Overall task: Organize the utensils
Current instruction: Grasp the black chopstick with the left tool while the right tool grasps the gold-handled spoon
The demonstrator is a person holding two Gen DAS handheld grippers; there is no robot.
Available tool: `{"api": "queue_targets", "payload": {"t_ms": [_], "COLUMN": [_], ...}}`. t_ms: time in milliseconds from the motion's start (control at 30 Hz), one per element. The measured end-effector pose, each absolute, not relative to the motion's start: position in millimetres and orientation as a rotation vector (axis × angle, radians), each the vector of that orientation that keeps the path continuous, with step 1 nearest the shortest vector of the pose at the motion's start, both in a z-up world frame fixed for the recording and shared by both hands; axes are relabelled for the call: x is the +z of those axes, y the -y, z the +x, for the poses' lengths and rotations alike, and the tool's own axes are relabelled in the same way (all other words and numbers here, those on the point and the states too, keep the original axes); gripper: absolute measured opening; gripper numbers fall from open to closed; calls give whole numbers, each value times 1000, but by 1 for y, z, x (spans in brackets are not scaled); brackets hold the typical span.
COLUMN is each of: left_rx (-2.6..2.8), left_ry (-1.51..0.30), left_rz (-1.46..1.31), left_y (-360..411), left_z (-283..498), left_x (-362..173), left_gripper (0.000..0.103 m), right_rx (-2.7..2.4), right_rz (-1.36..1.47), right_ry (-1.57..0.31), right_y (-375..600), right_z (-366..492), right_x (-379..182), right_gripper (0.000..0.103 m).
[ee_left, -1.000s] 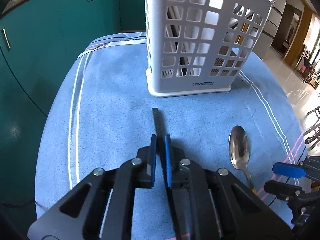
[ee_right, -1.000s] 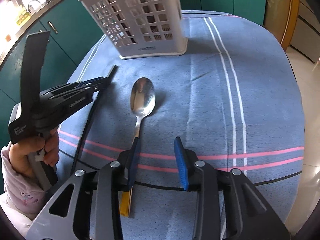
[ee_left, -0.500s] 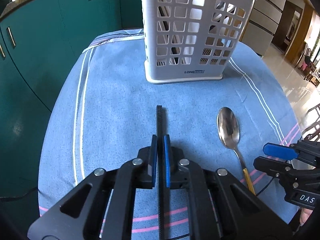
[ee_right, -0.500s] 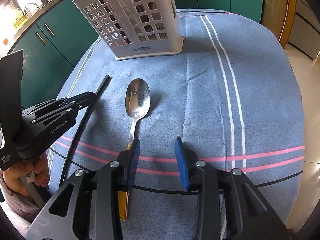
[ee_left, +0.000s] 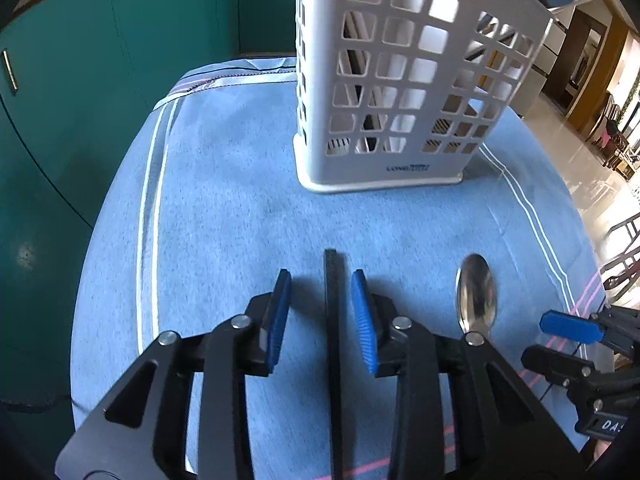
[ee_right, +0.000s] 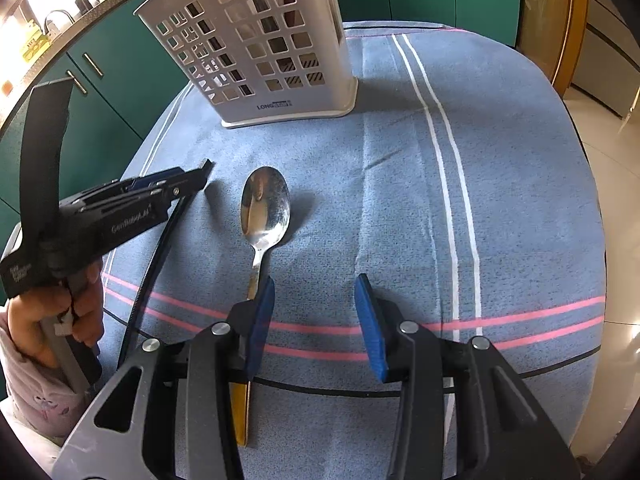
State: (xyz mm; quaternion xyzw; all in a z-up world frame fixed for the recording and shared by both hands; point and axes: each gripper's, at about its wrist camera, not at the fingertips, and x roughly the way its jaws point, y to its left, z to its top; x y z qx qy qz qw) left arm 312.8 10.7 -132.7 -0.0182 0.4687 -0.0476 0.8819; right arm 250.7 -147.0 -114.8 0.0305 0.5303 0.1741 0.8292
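A long thin black utensil (ee_left: pixel 333 304) lies on the blue cloth, running between the blue pads of my left gripper (ee_left: pixel 321 300), which is open and not touching it. It also shows in the right wrist view (ee_right: pixel 160 248). A steel spoon (ee_left: pixel 476 298) with a yellow handle end lies to its right; in the right wrist view the spoon (ee_right: pixel 265 210) lies with its bowl ahead and its handle under the left pad of my right gripper (ee_right: pixel 314 304), which is open and empty. The white perforated utensil holder (ee_left: pixel 404 80) stands upright beyond both.
The table is round, covered by a blue cloth (ee_right: pixel 400 200) with white and pink stripes. Teal cabinets (ee_left: pixel 80 80) stand behind and to the left. A tiled floor (ee_left: pixel 600 184) drops off on the right. Some items stand inside the holder (ee_right: pixel 256 44).
My left gripper was shut on the black utensil and has opened; the utensil stays on the cloth between the pads. The left gripper moved closer to the holder. The right gripper stayed open.
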Motion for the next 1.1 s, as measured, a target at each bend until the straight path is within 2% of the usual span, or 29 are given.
{"api": "queue_targets", "payload": {"t_ms": [233,467,633,667,767,800,900,1100], "left_rx": [-68,-63,-70,-72,-75,-74,-78,-77], "left_ry": [-958,-953,-952,-952,-955,-957,-964,-939], "left_rz": [44,60,50,50,32,25,-19,-38], "left_y": [2,1,-3,-3,-6,-8,-15,-18], "left_z": [313,313,318,319,319,320,319,314], "left_x": [-134,-134,-135,-135,-134,-134,-133,-124], "left_gripper": [32,39,34,30,13,9,8,7], "right_rx": [378,412,475,488,549,554,557,500], "right_rz": [47,13,31,36,55,55,50,47], "right_ry": [-1094,-1046,-1083,-1088,-1116,-1112,-1093,-1071], "right_y": [138,124,116,115,112,111,110,120], "right_z": [265,301,320,321,322,320,313,307], "right_x": [-109,-106,-114,-116,-121,-122,-117,-109], "right_gripper": [41,41,41,39,13,10,4,3]}}
